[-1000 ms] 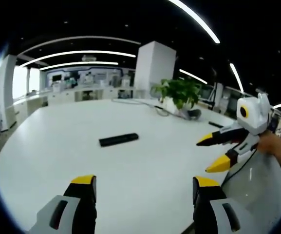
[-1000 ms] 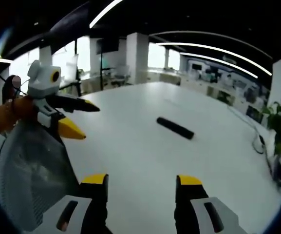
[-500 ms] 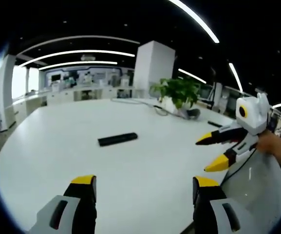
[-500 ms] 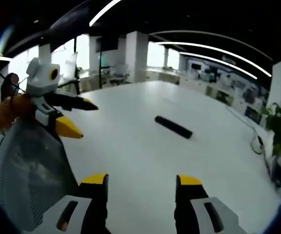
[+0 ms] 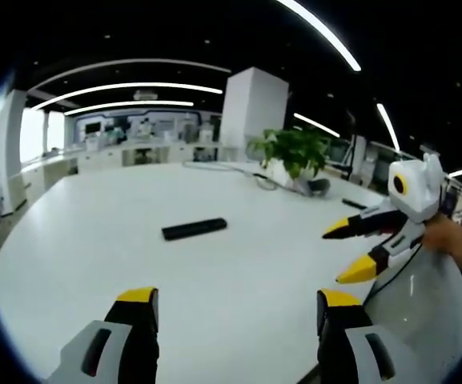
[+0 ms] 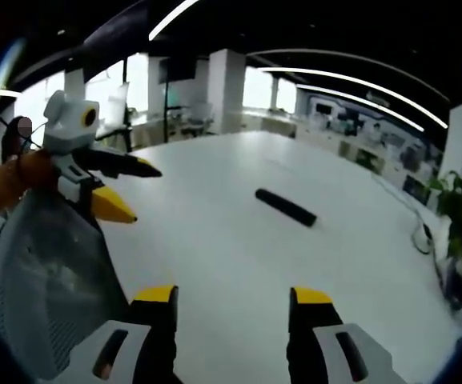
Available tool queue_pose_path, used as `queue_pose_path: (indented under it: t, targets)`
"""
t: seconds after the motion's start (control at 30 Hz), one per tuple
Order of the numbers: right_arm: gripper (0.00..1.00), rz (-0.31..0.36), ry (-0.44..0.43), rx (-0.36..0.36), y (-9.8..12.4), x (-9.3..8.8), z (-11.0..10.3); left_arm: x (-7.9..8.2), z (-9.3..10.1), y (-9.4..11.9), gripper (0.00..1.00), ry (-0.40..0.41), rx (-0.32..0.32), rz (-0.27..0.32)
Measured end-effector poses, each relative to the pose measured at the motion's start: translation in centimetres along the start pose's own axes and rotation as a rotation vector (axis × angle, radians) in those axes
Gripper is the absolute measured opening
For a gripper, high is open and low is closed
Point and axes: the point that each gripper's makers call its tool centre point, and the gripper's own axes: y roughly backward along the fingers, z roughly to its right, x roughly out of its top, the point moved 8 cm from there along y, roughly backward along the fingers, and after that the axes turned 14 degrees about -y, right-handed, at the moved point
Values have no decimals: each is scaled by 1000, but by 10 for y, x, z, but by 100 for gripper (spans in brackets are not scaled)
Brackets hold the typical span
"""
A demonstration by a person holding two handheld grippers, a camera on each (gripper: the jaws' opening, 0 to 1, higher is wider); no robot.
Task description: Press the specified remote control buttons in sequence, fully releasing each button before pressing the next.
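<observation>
A black remote control (image 5: 194,229) lies flat near the middle of the large white table (image 5: 94,232); in the right gripper view the remote (image 6: 286,207) sits ahead and slightly right. My left gripper (image 5: 237,308) is open, low over the table's near edge, well short of the remote. It also appears at the left of the right gripper view, as the left gripper (image 6: 130,192), held by a hand in an orange sleeve. My right gripper (image 6: 231,308) is open with nothing between its yellow-tipped jaws. From the right it enters the left gripper view, as the right gripper (image 5: 351,252), jaws apart.
A potted green plant (image 5: 292,152) and cables stand at the table's far side, with the plant (image 6: 459,212) at the right edge of the right gripper view. A grey mesh chair back (image 6: 46,280) stands near the table edge. White pillars and office desks fill the background.
</observation>
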Motion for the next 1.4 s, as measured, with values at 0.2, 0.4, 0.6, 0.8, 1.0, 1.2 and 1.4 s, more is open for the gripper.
queue_pose_path:
  t: [0.2, 0.4, 0.6, 0.8, 1.0, 1.2, 1.4]
  targets:
    - [53, 7, -4, -2, 1, 1, 1, 0, 1, 0, 84, -3, -2, -5]
    - [54, 11, -12, -7, 1, 1, 2, -1, 1, 0, 84, -4, -7, -7]
    - [55, 11, -25, -15, 1, 0, 4, -1, 2, -1, 85, 0, -10, -14]
    - [60, 36, -102, -10, 4, 1, 8, -4, 2, -2, 89, 10, -11, -41]
    - [63, 39, -144, -17, 5, 0, 12, -9, -3, -3, 98, 40, 20, -82]
    - [65, 40, -243, 30, 6, -2, 10, -14, -1, -5, 99, 49, 3, -129]
    - [64, 58, -222, 25, 10, 8, 12, -6, 0, -8, 98, -12, -18, -129]
